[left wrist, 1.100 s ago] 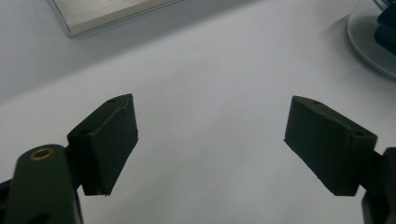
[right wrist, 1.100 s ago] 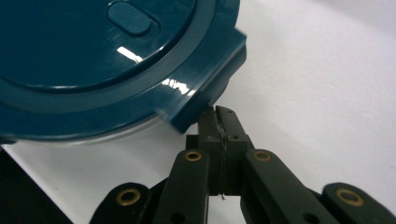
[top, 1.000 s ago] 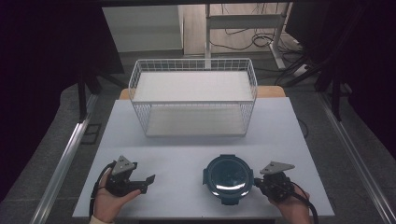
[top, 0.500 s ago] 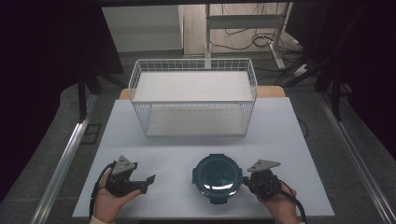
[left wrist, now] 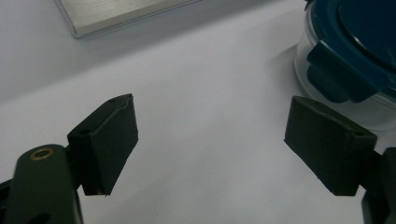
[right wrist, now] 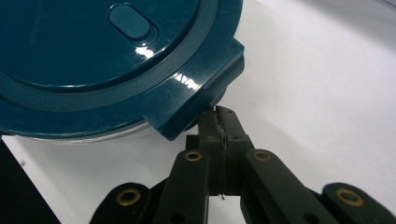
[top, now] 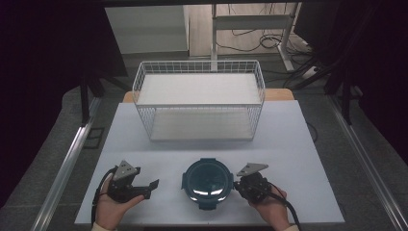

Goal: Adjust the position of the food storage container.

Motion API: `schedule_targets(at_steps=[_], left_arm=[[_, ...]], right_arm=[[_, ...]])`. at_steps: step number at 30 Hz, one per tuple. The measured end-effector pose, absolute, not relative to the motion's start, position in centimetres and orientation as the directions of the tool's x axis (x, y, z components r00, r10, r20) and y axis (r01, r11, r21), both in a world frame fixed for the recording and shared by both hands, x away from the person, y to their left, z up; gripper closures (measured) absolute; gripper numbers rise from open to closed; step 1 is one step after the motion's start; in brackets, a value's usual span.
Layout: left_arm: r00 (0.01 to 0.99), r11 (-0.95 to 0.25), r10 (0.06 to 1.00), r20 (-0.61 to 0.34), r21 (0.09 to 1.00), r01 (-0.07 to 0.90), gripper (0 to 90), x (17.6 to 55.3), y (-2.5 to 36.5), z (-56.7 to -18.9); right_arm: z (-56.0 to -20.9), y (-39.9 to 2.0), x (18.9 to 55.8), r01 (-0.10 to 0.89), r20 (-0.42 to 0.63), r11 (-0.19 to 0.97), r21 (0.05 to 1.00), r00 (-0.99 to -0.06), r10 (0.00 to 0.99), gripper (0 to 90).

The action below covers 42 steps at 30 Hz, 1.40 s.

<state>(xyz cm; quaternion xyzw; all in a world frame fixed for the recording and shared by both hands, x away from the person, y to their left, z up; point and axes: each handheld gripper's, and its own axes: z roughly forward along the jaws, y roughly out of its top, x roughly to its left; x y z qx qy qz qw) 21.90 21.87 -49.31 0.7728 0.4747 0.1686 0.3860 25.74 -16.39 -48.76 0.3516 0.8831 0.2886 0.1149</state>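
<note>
While the left gripper (top: 153, 185) rests on the table (top: 298, 144) with jaws spread wide, the right gripper (right wrist: 219, 114), pressed together, touches the round blue-lidded box (top: 208, 180).

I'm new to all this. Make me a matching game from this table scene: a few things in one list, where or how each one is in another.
Things:
1. left gripper
2. right gripper
3. round container
4. wire basket

States or places:
a. jaws shut, tips at a lid clasp
b. at the table's far side
c. jaws apart, nothing between them
d. teal lid on, between the two grippers

Pairs: 1-c, 2-a, 3-d, 4-b
</note>
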Motion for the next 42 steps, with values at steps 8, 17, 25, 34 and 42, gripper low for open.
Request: schedule_targets(at_steps=[8,17,25,34,42], left_arm=[[0.482,-0.236,0.869,-0.113,0.762,0.603,17.5,21.9,22.1,-49.3],[0.483,-0.222,0.867,-0.125,0.771,0.597,17.5,21.6,22.5,-48.9],[0.480,-0.209,0.866,-0.142,0.768,0.605,17.5,21.6,22.5,-48.9],[0.491,-0.211,0.862,-0.126,0.792,0.573,18.0,21.2,22.2,-48.3],[0.503,-0.203,0.852,-0.147,0.792,0.576,16.7,20.9,21.7,-47.8]], right_arm=[[-48.9,-14.9,26.2,0.531,0.000,0.604,0.595,-0.751,0.660,89.8],[-48.5,-15.7,25.8,0.499,-0.019,0.593,0.633,-0.755,0.656,89.7],[-46.7,-20.2,25.2,0.518,0.011,0.474,0.712,-0.683,0.730,89.7],[-47.2,-22.8,25.3,0.536,0.090,0.358,0.765,-0.639,0.764,48.8],[-47.1,-22.3,25.3,0.506,0.096,0.350,0.788,-0.664,0.742,26.4]])
